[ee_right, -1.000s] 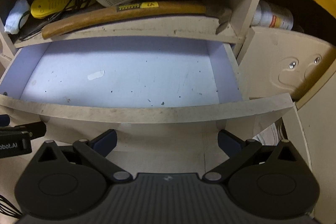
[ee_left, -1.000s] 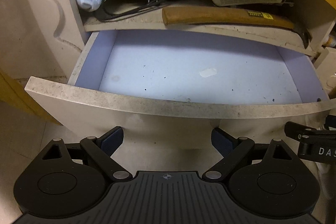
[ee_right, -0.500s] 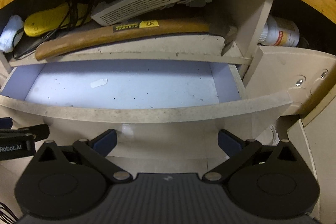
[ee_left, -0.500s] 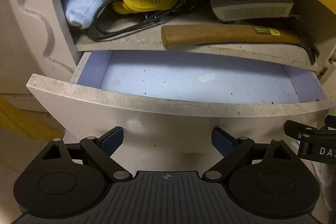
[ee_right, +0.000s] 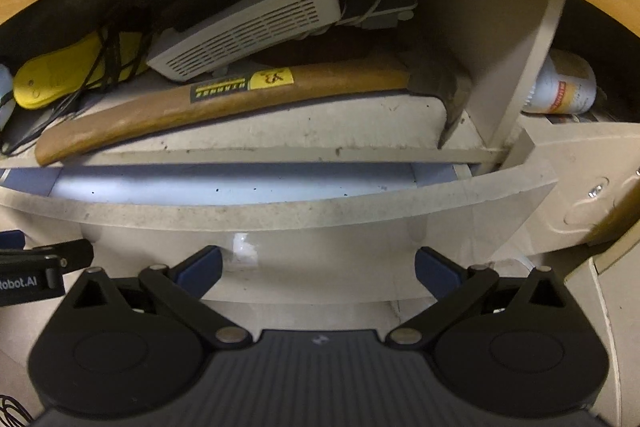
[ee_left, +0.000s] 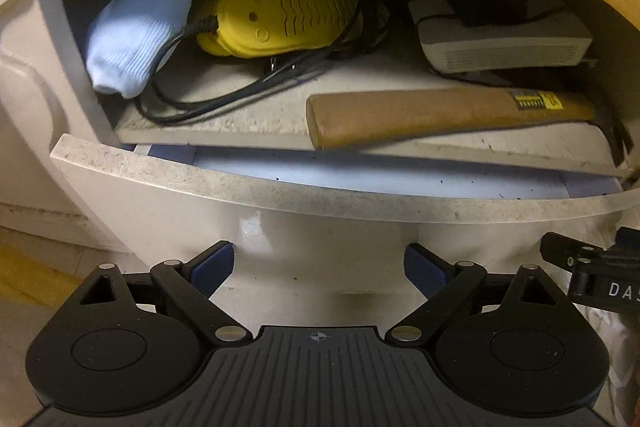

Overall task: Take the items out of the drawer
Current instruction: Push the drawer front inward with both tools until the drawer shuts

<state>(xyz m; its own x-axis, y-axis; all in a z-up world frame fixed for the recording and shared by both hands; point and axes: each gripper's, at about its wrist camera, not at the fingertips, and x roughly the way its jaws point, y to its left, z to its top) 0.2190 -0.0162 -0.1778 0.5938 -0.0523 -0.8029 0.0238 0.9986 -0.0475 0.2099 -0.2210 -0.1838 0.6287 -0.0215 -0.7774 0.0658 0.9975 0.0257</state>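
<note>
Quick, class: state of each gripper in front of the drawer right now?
Left gripper: open, holding nothing, in front of the drawer.
Right gripper: open, holding nothing.

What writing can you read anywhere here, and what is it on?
"DAS", cut off: right gripper, seen from the left camera.
"Robot.AI", start cut off: left gripper, seen from the right camera.
Black and yellow label on the hammer handle: blurred, unreadable.
Bottle label: unreadable.
</note>
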